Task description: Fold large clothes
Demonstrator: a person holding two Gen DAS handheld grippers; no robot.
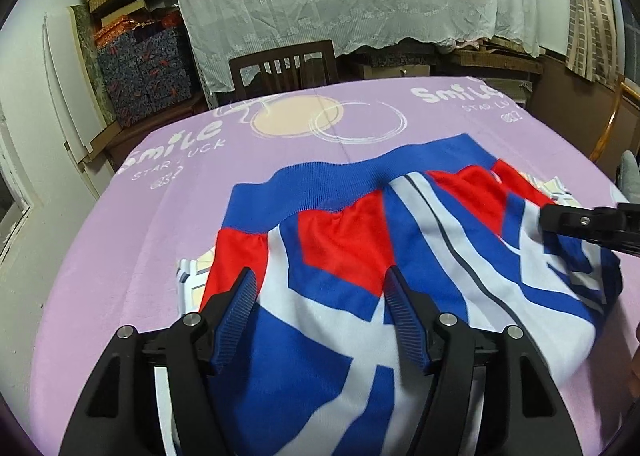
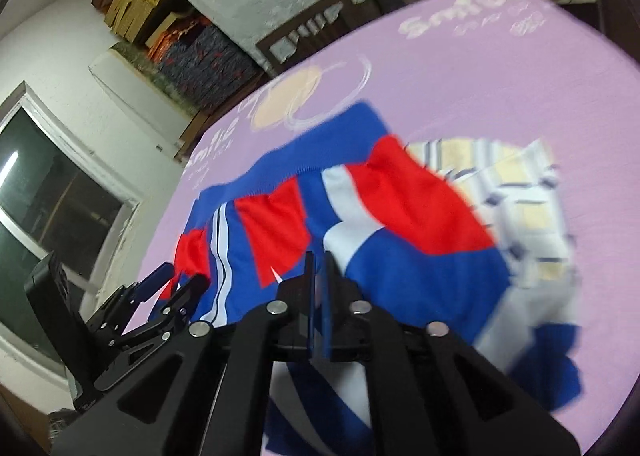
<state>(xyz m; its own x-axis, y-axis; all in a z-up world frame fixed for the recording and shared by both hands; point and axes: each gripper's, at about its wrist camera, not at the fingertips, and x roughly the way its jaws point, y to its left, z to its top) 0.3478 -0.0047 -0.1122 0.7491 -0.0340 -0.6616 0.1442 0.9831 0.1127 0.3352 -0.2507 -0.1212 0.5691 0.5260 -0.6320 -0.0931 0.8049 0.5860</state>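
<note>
Left wrist view first: your left gripper (image 1: 320,288) stands with its fingers (image 1: 240,296) spread wide, the blue ribbed pads apart and pressing on nothing. Between and beyond them lies the jacket (image 1: 360,248), a red, white and blue colour-block garment with a blue ribbed hem (image 1: 320,184) at its far edge. It is spread over the lilac bedsheet (image 1: 140,236) that covers the table. Cloth runs under both fingers and off toward you below them, but neither pad pinches it. Off to the right of your fingers, the right gripper (image 1: 544,220) comes in from the edge, its black tip against the jacket's right side; whether it has cloth there, this view does not show. Left of your left finger, a corner of a checked cloth (image 1: 192,268) peeks out from beneath the jacket.

From the right wrist view, which is blurred, your right gripper (image 2: 318,260) has its fingers drawn together with only a thin slit between them. Whether a fold of jacket (image 2: 400,216) is caught in that slit you cannot tell; the fabric sits right at and beyond the tips. To the right of those fingers the checked cloth (image 2: 512,192) lies partly under the jacket. To their left, your left gripper (image 2: 176,276) reaches over the garment's edge, fingers apart.
</note>
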